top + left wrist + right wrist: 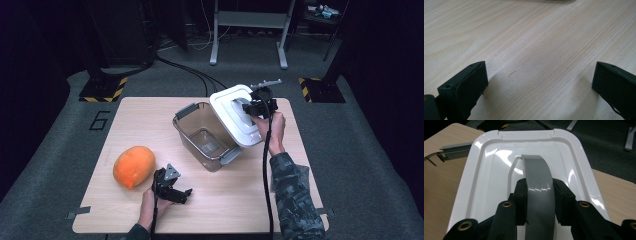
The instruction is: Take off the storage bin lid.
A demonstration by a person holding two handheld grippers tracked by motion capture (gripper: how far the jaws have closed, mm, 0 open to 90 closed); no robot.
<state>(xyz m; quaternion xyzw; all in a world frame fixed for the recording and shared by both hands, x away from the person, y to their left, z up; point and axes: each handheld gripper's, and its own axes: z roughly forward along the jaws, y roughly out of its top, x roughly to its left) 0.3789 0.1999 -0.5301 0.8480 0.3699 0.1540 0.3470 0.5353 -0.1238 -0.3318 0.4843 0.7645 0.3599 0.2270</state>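
Your work surface is a pale wooden table point(210, 210) with rounded corners, standing on grey carpeted floor point(370, 165). On it, toward the near left, you have an orange, rounded fruit point(133, 166) lying on its side, and right of the middle toward the far edge sits a clear plastic container point(205, 136) with grey latches, open at the top and turned at an angle to the table's edges.

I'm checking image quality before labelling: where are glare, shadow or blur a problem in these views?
High view: table evenly lit, surroundings dark, slightly soft. Left gripper view: the open left claw casts soft shadows on the wood; jaw tips blurred. Right gripper view: bright glare patches on the white lid and a highlight across its grey handle, which the right claw clamps.
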